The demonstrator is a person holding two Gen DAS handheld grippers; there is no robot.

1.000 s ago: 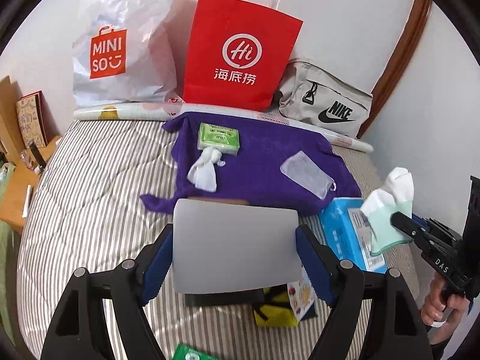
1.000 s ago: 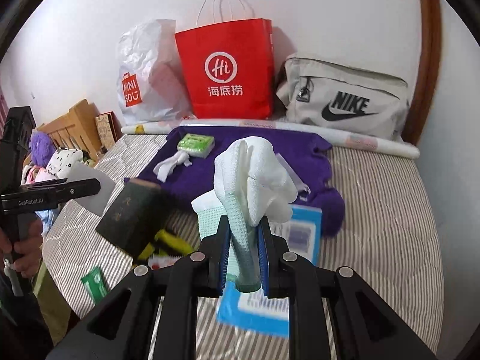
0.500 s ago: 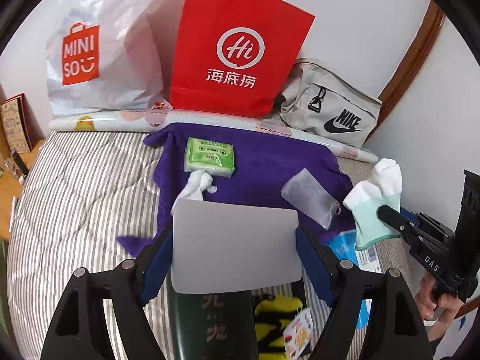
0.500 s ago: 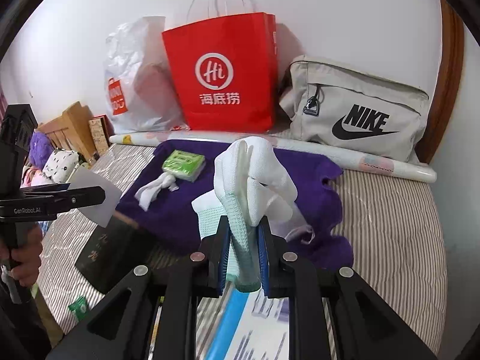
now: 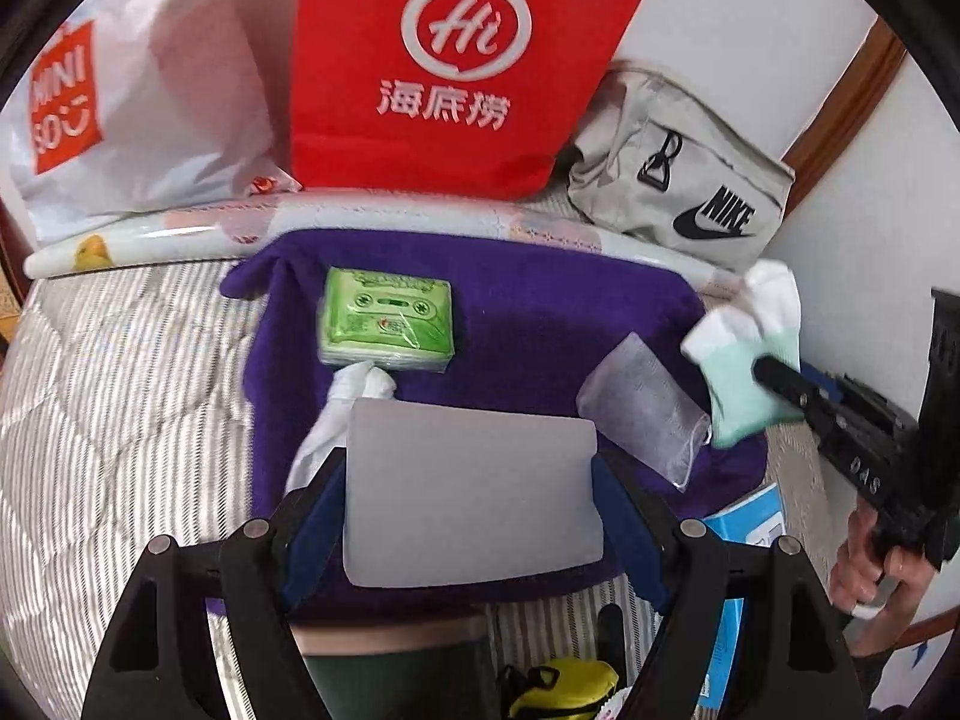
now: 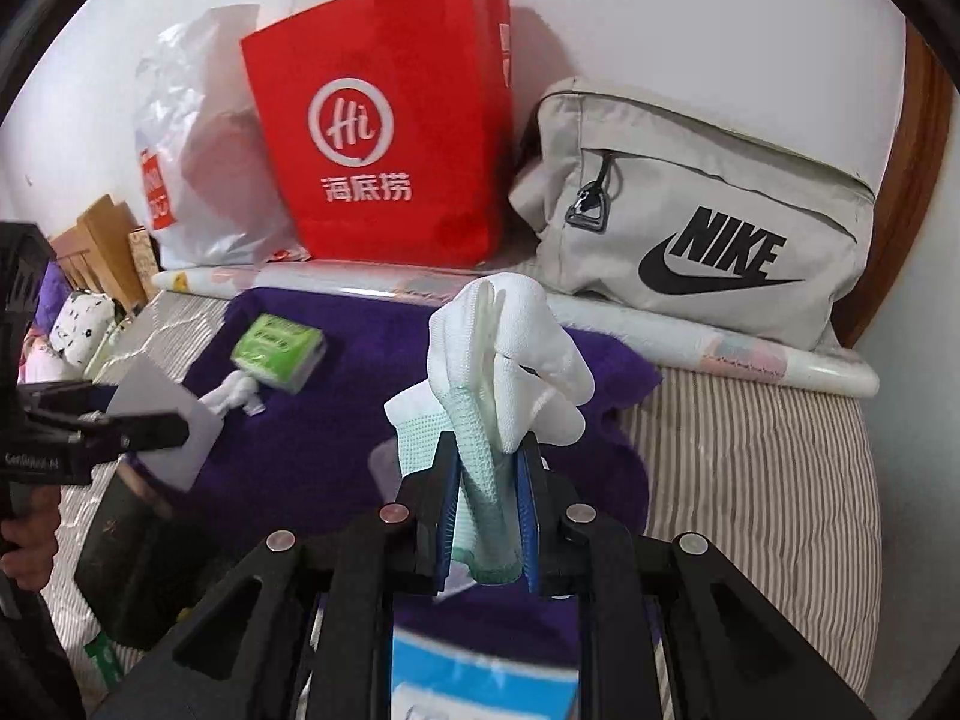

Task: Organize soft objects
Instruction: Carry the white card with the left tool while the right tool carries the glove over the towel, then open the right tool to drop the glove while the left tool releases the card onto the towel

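A purple towel (image 5: 528, 312) lies spread on the striped bed; it also shows in the right wrist view (image 6: 336, 420). On it lie a green tissue pack (image 5: 387, 319), a white knotted cloth (image 5: 336, 414) and a clear pouch (image 5: 642, 414). My left gripper (image 5: 474, 498) is shut on a flat grey sheet (image 5: 471, 495), held above the towel's near edge. My right gripper (image 6: 487, 516) is shut on a white and mint glove (image 6: 504, 372), held above the towel's right side. The glove shows at the right in the left wrist view (image 5: 744, 360).
A red paper bag (image 5: 462, 60), a white Miniso bag (image 5: 120, 102) and a grey Nike bag (image 6: 702, 228) stand against the wall behind a rolled sheet (image 5: 180, 234). A blue packet (image 6: 480, 684), a dark book (image 6: 132, 558) and a yellow item (image 5: 564, 690) lie near the front.
Both grippers have moved forward over the bed toward the purple towel and the bags, each keeping its hold. The book and blue packet now lie nearer beneath them.
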